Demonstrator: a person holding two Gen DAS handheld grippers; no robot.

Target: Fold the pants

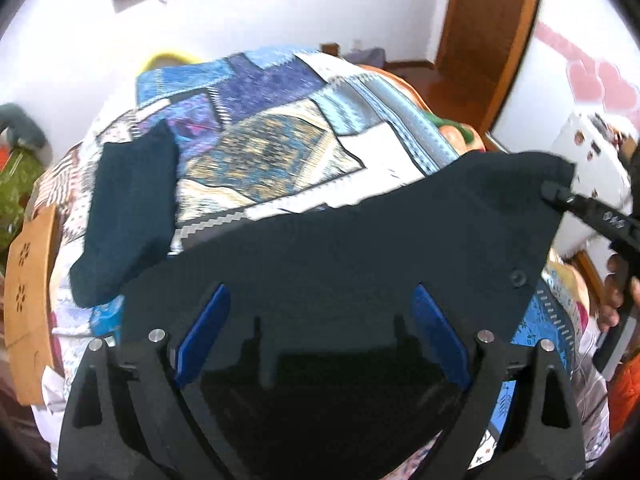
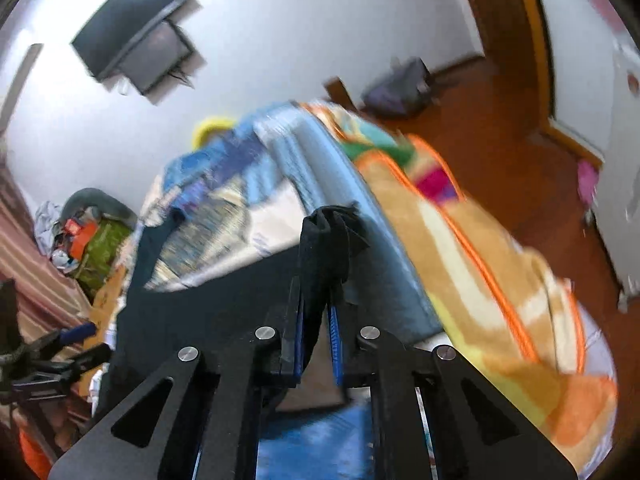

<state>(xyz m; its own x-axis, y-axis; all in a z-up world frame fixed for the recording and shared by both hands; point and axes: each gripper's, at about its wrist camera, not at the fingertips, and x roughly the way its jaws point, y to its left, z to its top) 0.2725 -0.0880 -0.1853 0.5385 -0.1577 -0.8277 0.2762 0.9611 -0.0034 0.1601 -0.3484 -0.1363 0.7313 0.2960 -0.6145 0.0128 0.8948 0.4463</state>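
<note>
Patchwork bedspread (image 1: 280, 148); pants (image 1: 340, 248) corner pinched between right jaws.

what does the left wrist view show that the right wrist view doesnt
Only the left wrist view: the left gripper open wide over the dark pants, a button near the pants' right edge, and a second folded dark garment lying on the quilt.

Only the right wrist view: the right gripper shut on a bunched corner of the pants, the orange blanket and the wall-mounted screen seen whole.

Both: the pants, the patchwork quilt on the bed, the white wall and the wooden door frame.
</note>
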